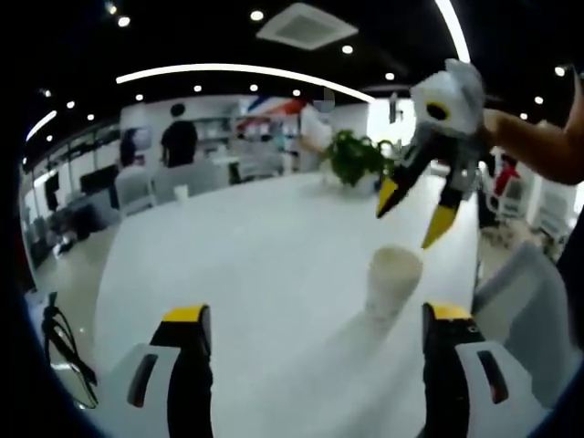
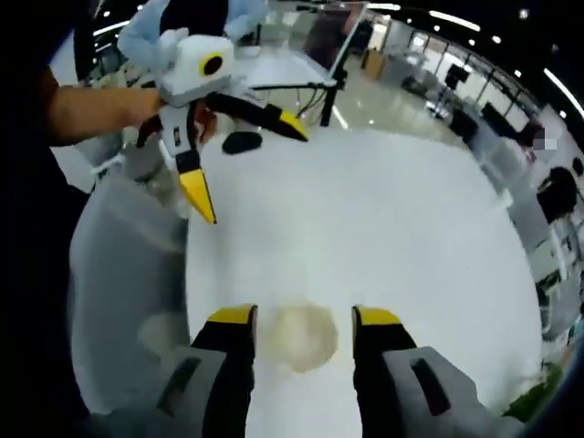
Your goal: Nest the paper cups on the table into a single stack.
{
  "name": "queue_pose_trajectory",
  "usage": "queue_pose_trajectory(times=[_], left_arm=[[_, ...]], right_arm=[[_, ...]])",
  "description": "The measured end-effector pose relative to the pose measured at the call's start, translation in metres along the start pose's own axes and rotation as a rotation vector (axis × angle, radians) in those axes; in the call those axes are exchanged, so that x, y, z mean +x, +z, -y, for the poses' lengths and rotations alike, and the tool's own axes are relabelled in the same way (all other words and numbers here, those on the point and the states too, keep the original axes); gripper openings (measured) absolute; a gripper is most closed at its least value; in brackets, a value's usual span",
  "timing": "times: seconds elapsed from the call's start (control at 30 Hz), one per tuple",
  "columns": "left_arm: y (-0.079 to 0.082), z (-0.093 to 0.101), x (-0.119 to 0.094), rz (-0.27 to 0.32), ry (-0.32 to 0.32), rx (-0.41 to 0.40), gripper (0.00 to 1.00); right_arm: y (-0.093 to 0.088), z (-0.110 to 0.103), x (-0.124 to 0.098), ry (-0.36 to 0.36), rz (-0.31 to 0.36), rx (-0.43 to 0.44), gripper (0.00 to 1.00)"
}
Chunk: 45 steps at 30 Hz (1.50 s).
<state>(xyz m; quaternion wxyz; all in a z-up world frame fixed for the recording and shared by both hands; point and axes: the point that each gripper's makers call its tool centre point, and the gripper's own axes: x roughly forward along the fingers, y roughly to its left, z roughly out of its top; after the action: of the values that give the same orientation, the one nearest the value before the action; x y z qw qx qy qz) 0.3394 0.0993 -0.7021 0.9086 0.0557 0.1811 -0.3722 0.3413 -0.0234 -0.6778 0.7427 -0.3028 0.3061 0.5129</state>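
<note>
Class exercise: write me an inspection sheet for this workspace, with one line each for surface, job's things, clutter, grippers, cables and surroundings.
Surface: white table, mostly bare.
Job's things: one paper cup standing upright; seen from above between the right gripper's jaws in the right gripper view.
Clutter: potted plant at the far end.
Grippers: left gripper open, empty; right gripper open, above the cup.
Cables: black cable beside the table's near left edge.
Surroundings: open office, chairs, person standing far off.
</note>
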Motion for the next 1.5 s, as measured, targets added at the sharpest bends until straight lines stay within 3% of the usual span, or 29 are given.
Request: queue_pose_trajectory(times=[0.07, 0.13, 0.17, 0.23, 0.4, 0.57, 0.83, 0.9, 1.1, 1.2, 1.37, 1.5], left_arm=[[0.004, 0.001, 0.002, 0.011, -0.006, -0.004, 0.96], [0.008, 0.004, 0.003, 0.018, -0.013, -0.005, 0.96], [0.009, 0.006, 0.006, 0.028, -0.029, -0.002, 0.97], [0.018, 0.02, 0.009, 0.081, -0.093, 0.0, 0.98], [0.018, 0.021, 0.015, 0.116, -0.088, -0.015, 0.98], [0.01, 0.023, 0.02, 0.119, -0.079, 0.013, 0.98], [-0.01, 0.031, 0.029, 0.094, -0.095, 0.074, 0.96], [-0.02, 0.036, 0.033, 0.055, -0.108, 0.112, 0.96], [-0.041, 0.052, 0.048, -0.014, -0.162, 0.176, 0.91], [-0.049, 0.057, 0.055, -0.053, -0.188, 0.188, 0.84], [-0.054, 0.062, 0.068, -0.061, -0.214, 0.187, 0.84], [-0.057, 0.072, 0.077, -0.081, -0.249, 0.212, 0.79]], right_arm=[[0.013, 0.017, -0.017, -0.066, 0.119, 0.041, 0.58], [0.026, 0.027, -0.03, -0.11, 0.252, 0.025, 0.66], [0.028, 0.031, -0.039, -0.136, 0.316, 0.017, 0.72], [0.022, 0.035, -0.049, -0.149, 0.377, 0.068, 0.8], [-0.014, 0.033, -0.061, -0.178, 0.418, 0.098, 0.99], [-0.048, 0.025, -0.061, -0.201, 0.481, 0.195, 1.0], [-0.088, 0.014, -0.041, -0.203, 0.498, 0.266, 0.97], [-0.094, 0.01, -0.034, -0.196, 0.49, 0.266, 0.95], [-0.109, -0.001, -0.008, -0.162, 0.428, 0.21, 0.85], [-0.112, -0.006, 0.003, -0.139, 0.397, 0.181, 0.8], [-0.112, -0.012, 0.017, -0.118, 0.374, 0.156, 0.72], [-0.123, -0.018, 0.032, -0.086, 0.312, 0.117, 0.62]])
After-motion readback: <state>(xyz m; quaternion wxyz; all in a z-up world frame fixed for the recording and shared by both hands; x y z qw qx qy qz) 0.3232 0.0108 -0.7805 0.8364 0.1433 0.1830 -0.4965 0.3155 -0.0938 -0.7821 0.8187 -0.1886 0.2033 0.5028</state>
